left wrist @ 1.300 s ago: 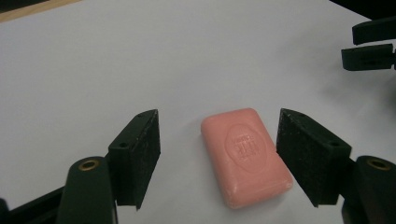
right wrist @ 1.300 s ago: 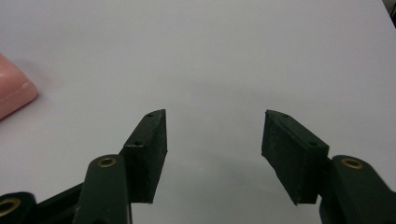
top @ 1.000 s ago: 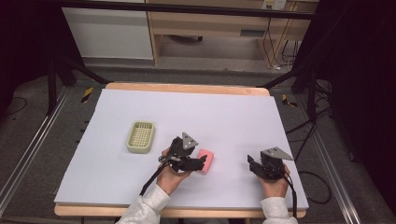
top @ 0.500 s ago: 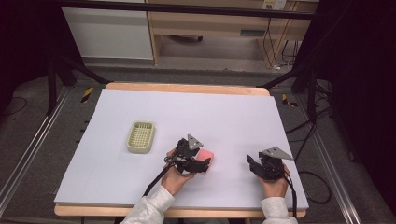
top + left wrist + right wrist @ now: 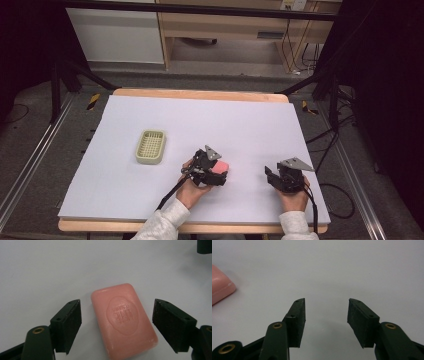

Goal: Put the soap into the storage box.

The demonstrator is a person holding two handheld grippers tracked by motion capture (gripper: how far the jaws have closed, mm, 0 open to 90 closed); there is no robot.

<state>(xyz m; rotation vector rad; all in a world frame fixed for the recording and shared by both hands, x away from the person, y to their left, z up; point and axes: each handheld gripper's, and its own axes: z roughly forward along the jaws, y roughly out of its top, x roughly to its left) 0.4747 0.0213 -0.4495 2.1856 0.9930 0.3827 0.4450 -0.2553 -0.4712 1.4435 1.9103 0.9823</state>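
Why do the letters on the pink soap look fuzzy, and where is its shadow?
In the left gripper view the pink soap lies so close that its stamped letters blur, with only a faint shadow beside it; in the right gripper view its corner casts a soft grey shadow on the white table.

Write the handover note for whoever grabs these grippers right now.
Left gripper: open, jaws on either side of the pink soap bar, not touching it.
Right gripper: open, holding nothing, low over the white table.
Soap lies flat on the table; the green soap dish sits apart to its left, nothing in it.
Done: left gripper lined up.
Left, probably: close on soap, lift, place in dish.
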